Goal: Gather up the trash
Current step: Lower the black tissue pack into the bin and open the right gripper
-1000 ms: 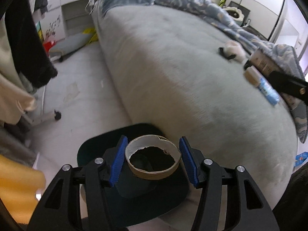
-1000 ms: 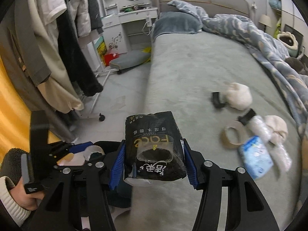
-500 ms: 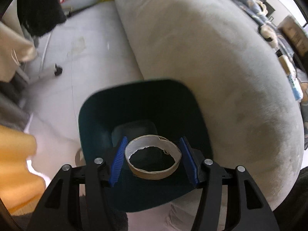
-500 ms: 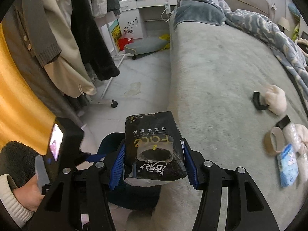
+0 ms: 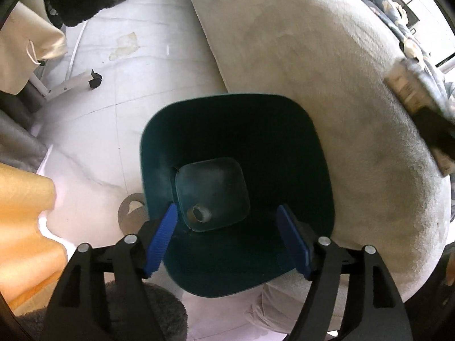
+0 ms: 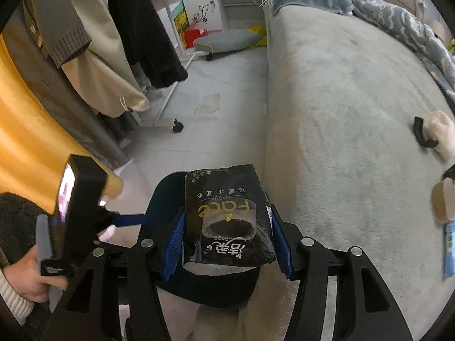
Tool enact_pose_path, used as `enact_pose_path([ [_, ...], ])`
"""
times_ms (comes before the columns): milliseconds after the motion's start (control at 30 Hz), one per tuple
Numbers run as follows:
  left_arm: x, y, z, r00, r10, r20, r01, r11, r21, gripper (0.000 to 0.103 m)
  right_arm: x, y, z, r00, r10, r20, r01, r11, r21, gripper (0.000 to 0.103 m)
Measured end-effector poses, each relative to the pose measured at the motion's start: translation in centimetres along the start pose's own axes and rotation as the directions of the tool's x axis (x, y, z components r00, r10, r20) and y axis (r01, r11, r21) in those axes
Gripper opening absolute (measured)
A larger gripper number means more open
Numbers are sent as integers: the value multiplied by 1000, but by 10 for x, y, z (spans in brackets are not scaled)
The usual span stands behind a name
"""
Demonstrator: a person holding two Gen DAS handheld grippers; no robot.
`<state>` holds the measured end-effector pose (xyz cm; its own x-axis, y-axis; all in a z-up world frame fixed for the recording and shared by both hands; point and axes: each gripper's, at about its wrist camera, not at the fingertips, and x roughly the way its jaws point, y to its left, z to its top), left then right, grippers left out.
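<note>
A dark teal trash bin (image 5: pixel 236 130) stands on the floor against the bed's side. A cardboard tape ring (image 5: pixel 200 213) lies on the bin's bottom. My left gripper (image 5: pixel 227 236) is open and empty right above the bin's mouth. My right gripper (image 6: pixel 226 234) is shut on a black tissue pack (image 6: pixel 224 210) and holds it over the bin's rim (image 6: pixel 162 190), beside the bed edge. The left gripper's blue finger (image 6: pixel 129 219) shows to its left.
The grey bed (image 6: pixel 341 99) carries more litter at the right: a black clip (image 6: pixel 422 135), a beige wad (image 6: pixel 440 130), a tape roll (image 6: pixel 442 201), a blue packet (image 6: pixel 449 244). A clothes rack with coats (image 6: pixel 93 51) and its wheeled foot (image 6: pixel 176 126) stand left. An orange curtain (image 5: pixel 22 227) hangs near.
My left gripper opened and the cardboard ring dropped to the bin's bottom. Both grippers moved closer over the bin; the right one still holds the tissue pack.
</note>
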<state>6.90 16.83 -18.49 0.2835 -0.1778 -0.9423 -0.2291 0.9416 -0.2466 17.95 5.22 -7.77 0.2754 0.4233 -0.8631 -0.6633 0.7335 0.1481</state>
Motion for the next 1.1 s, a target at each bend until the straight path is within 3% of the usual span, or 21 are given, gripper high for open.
enact_pose_path([
  [200,-25,5,-1,996,5,85,-7,1000,24,76,14,7,-1,999,4,-33,-4,1000,-16,56],
  [367,-52,4,-2,979,12,204,-25,998,64,74,35,8,-8,996,-5,-91,3,1000,-17,56],
  [500,-73,9,-1,954,23,299,-46,997,68,71,53,8,-13,991,-6,-134,5,1000,-7,56],
  [667,-105,8,-4,900,39,434,-73,995,62,71,69,20,-16,986,-19,-164,11,999,-49,56],
  [933,-129,15,-6,849,31,528,-64,997,45,71,99,28,-30,970,-22,-244,7,998,-64,56],
  [1100,-141,17,-4,828,49,559,-91,995,47,70,109,31,-37,961,-26,-276,4,997,-79,56],
])
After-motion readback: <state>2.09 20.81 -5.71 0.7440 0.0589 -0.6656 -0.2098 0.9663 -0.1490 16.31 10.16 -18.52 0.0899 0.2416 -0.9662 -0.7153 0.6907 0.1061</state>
